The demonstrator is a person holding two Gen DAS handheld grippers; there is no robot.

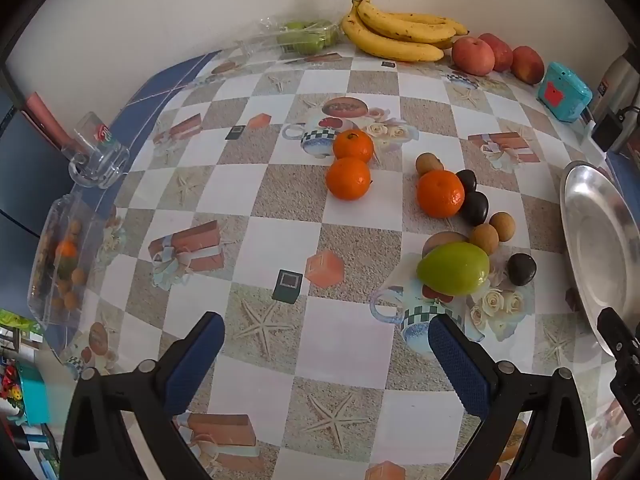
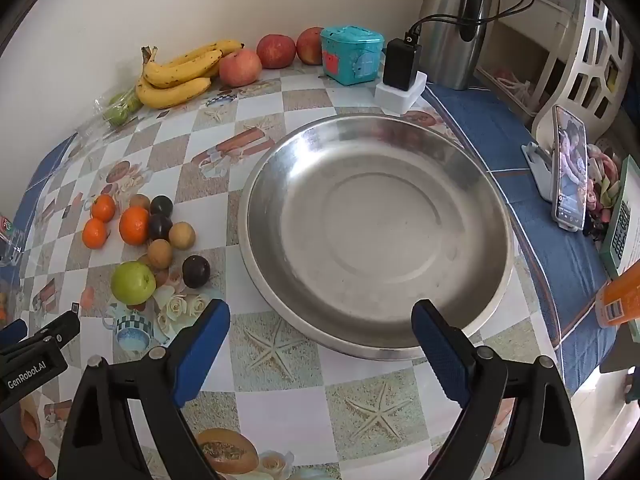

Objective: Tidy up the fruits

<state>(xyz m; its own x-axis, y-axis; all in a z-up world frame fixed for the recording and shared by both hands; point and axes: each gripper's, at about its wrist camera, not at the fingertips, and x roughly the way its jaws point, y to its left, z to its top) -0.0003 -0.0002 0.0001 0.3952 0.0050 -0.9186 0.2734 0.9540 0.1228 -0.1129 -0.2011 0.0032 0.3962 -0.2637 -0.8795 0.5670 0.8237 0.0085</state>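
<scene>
Loose fruit lies on the patterned table: a green apple (image 1: 454, 268) (image 2: 133, 282), three oranges (image 1: 440, 193) (image 2: 134, 225), dark plums (image 1: 521, 269) (image 2: 196, 271) and small brown longans (image 1: 484, 238) (image 2: 160, 253). An empty steel bowl (image 2: 380, 232) stands to their right; its rim shows in the left wrist view (image 1: 596, 248). My left gripper (image 1: 326, 330) is open and empty, above the table just short of the green apple. My right gripper (image 2: 320, 318) is open and empty at the bowl's near rim.
Bananas (image 1: 396, 32) (image 2: 176, 76), red apples (image 1: 474, 56) (image 2: 276, 51) and bagged green fruit (image 1: 308, 34) line the back wall. A teal box (image 2: 352, 54), charger (image 2: 401, 66), steel flask (image 2: 456, 24) and phone on a stand (image 2: 568, 168) sit right. A glass mug (image 1: 96, 152) and plastic tray (image 1: 60, 260) sit left.
</scene>
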